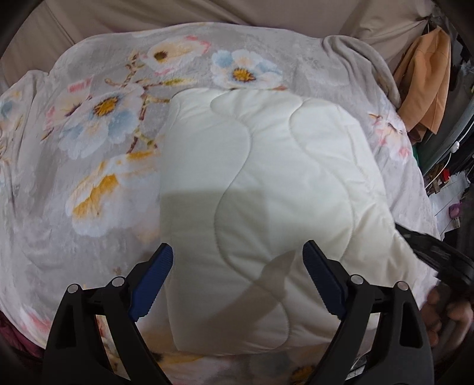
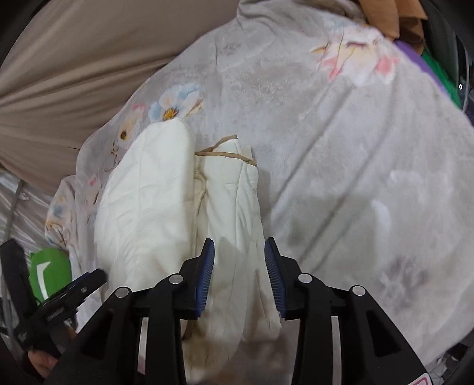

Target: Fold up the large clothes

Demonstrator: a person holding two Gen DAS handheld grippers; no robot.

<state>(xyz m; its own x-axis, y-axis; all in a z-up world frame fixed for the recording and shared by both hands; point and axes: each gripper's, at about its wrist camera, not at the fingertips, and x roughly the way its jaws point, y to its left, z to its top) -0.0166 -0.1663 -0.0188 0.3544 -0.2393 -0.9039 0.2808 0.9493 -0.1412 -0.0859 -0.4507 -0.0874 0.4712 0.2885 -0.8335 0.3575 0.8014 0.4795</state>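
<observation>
Nearest to me, the left gripper (image 1: 237,251) hangs with its blue pads spread wide and nothing between them, poised above the near end of the folded white quilted piece (image 1: 260,183), which lies on the floral blanket (image 1: 89,148) covering the bed. My right gripper (image 2: 239,251) points down at the same white quilted piece (image 2: 166,207) from its right flank; the jaws stand partly apart over the tan-trimmed edge fold, and I cannot tell whether the pads touch the cloth, though they are not clamped on it. At the right margin of the left view the right gripper's black body (image 1: 438,254) and the hand (image 1: 444,314) that carries it lie just beside the bundle. I judge the piece light, soft and puffy: it will compress under the pads, sag when lifted and hold a crease poorly, yet it should not slip on the ribbed pads. The best hold appears to be the stacked layers at a corner or along the trimmed hem, pinched through every layer. Beyond the bundle the floral blanket runs on to a beige cushion (image 1: 207,11), with orange cloth (image 1: 423,83) at far right.
</observation>
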